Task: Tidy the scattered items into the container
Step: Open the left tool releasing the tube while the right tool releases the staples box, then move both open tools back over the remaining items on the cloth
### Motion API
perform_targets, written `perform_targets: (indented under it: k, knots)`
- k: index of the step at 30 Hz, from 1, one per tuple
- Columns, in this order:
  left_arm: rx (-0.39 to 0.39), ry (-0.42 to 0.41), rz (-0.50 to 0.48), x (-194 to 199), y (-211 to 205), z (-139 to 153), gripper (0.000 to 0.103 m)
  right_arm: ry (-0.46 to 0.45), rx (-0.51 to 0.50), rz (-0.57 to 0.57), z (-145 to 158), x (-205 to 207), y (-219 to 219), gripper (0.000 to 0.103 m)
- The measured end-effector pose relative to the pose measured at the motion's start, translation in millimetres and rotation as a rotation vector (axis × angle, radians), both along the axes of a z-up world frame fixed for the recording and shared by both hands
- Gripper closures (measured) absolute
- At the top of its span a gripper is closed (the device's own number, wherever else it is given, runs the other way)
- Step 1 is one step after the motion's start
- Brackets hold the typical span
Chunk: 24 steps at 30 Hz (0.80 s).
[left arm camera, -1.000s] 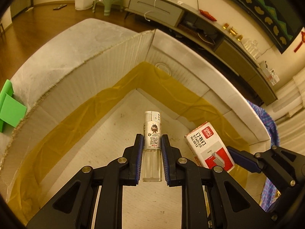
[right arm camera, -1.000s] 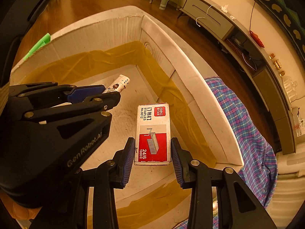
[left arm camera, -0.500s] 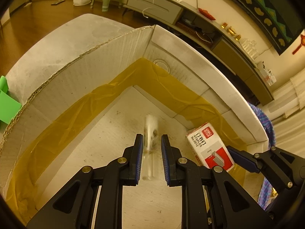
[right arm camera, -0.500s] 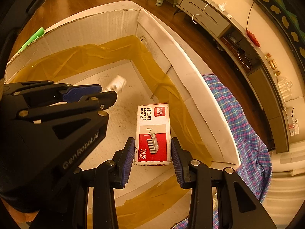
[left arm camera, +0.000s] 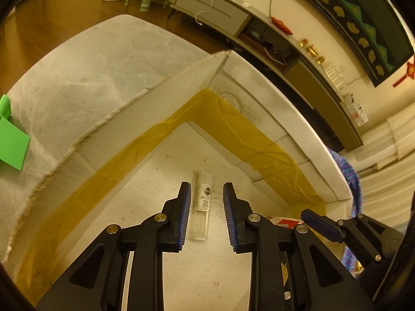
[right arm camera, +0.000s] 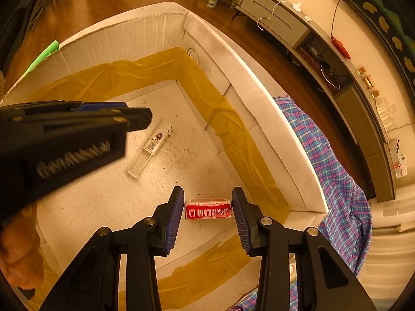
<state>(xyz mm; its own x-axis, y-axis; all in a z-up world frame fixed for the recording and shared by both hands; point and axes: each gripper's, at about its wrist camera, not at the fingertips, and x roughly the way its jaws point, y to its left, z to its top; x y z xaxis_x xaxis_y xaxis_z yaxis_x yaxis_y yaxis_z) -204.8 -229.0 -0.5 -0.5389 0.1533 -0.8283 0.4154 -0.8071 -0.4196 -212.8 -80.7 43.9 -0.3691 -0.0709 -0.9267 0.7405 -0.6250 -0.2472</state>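
Cardboard box (right arm camera: pixel 269 129) holds lighter (left arm camera: pixel 203 202) and staples pack (right arm camera: pixel 207 208), both on its floor. Left gripper (left arm camera: pixel 206 216) jaws opening, lighter loose between; right gripper (right arm camera: pixel 206 220) released. Drop step finished; you lift out, seek remaining items.

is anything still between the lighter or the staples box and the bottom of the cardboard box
Nothing visible. The lighter lies flat on the cardboard box floor below the opening left gripper. The staples box also appears to rest there, between the right gripper's pads, untouched.
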Motion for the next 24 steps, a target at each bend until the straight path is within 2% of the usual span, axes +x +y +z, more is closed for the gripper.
perform_targets:
  k: [5,7,9,16,24]
  knots:
    - [0.038,0.029,-0.002,12.0,-13.5,9.1,0.076,-0.001,-0.07,-0.021,12.1,5.7,9.4,0.062]
    - [0.036,0.04,-0.003,17.1,-16.1,14.8,0.076,0.008,-0.125,-0.026,19.2,9.4,13.5,0.048]
    - [0.032,0.051,-0.006,21.0,-16.7,21.0,0.076,0.032,-0.169,-0.035,26.4,14.2,18.7,0.042]
    - [0.011,0.095,-0.036,34.1,0.2,50.2,0.076,0.054,-0.331,-0.074,54.9,19.7,40.4,0.042]
    - [-0.069,0.156,-0.144,49.9,50.6,84.2,0.076,0.062,-0.489,-0.03,78.6,63.8,78.0,0.042]
